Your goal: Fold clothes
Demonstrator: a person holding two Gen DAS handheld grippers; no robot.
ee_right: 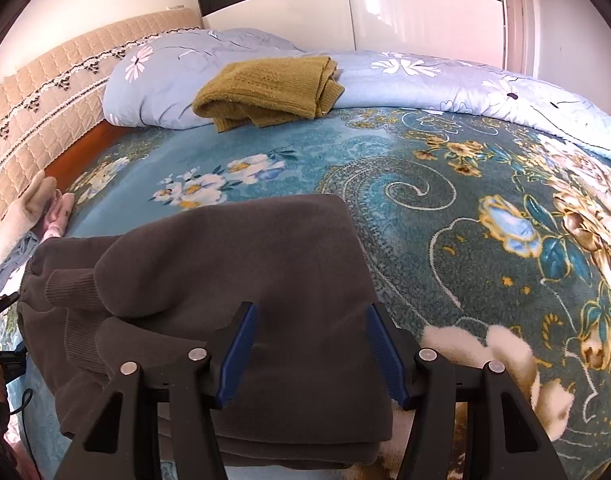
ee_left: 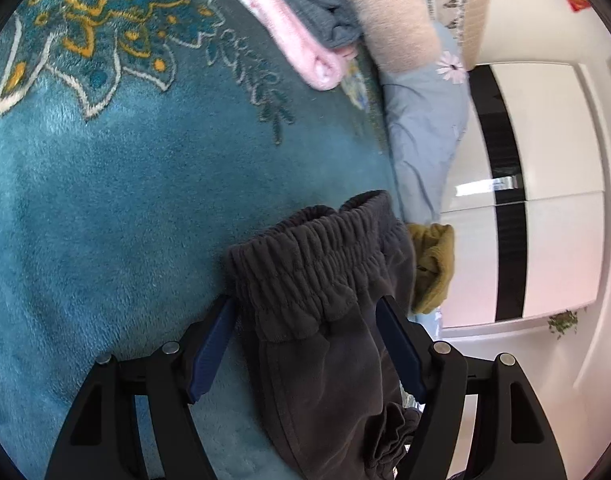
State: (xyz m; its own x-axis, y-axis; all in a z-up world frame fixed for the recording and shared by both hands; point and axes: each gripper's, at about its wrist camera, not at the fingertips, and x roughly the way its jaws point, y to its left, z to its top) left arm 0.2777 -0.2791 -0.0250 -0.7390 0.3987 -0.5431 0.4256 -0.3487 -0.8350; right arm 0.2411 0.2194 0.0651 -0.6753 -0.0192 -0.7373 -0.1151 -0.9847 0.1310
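Left tongs [ee_left: 305,344] wide apart, grey trousers [ee_left: 329,320] between the pads, not pinched. Right tongs [ee_right: 311,354] parted over folded trousers on teal blanket [ee_right: 445,216], gripping nothing.

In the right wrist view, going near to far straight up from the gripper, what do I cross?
Right gripper, open over the folded dark grey sweatshirt → teal floral plush blanket → folded olive-green knit sweater → pale blue flowered quilt → white wardrobe with black band.
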